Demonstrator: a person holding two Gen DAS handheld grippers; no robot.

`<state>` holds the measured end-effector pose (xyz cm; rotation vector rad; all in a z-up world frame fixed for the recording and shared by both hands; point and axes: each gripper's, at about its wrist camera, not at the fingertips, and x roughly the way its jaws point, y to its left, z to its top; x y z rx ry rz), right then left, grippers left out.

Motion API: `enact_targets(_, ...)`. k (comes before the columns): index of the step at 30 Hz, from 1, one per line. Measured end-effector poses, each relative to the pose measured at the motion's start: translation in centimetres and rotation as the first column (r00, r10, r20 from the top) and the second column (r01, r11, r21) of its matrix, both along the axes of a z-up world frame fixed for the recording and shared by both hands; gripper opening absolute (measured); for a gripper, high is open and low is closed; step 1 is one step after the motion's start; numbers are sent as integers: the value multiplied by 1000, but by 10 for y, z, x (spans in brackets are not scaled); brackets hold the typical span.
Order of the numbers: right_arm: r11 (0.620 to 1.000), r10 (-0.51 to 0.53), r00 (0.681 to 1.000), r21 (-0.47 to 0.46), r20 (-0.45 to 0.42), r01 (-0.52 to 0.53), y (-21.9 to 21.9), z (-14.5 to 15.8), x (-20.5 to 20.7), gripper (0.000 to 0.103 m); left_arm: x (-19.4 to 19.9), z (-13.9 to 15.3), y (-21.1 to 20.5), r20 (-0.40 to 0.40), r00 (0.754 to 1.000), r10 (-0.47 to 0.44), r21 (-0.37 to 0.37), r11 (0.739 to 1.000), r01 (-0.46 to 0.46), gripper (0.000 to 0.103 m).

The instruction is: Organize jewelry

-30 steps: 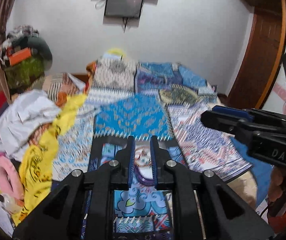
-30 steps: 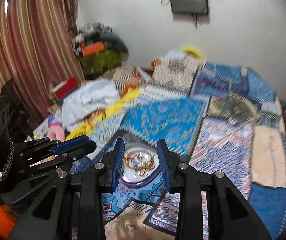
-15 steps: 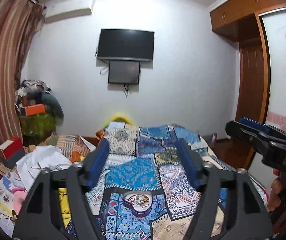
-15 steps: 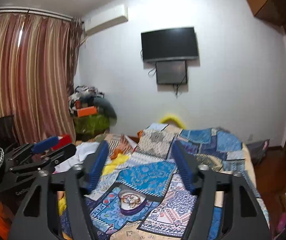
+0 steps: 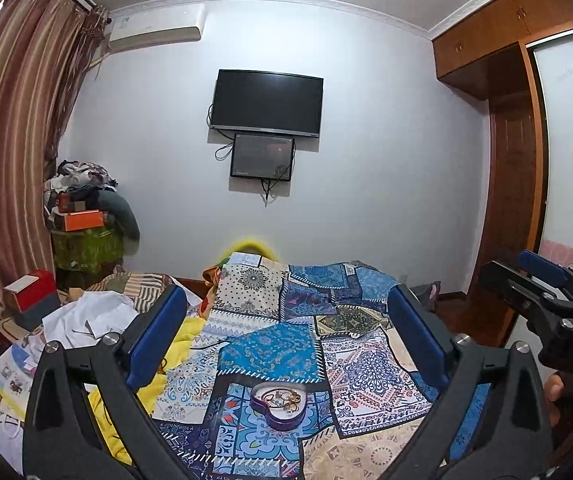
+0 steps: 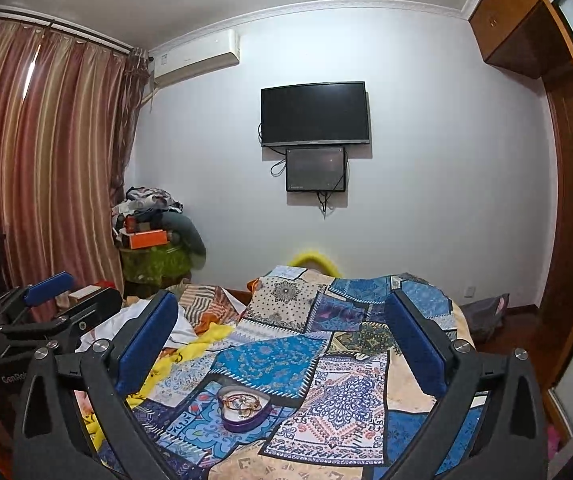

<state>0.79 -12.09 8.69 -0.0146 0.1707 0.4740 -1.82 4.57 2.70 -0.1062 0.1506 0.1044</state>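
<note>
A pale wall (image 5: pixel 366 160) carries a dark television (image 5: pixel 267 103) with a smaller dark screen (image 5: pixel 261 157) hung just below it, cables dangling. An air conditioner (image 5: pixel 154 29) sits high near the corner, beside striped reddish curtains (image 6: pixel 42 168). A wooden wardrobe (image 5: pixel 502 44) and door (image 5: pixel 514 208) fill the other side. A bed under a patchwork bedspread (image 6: pixel 350 320) takes up the foreground, with white cloth (image 5: pixel 86 316) and a piled green stand (image 5: pixel 86 248) alongside.
</note>
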Motion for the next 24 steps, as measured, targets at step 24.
enact_targets(24, 1000, 14, 998, -9, -56, -15, -6, -9, -3, 102, 2, -2, 4, -24, 1000, 11, -9, 1000, -11, 103)
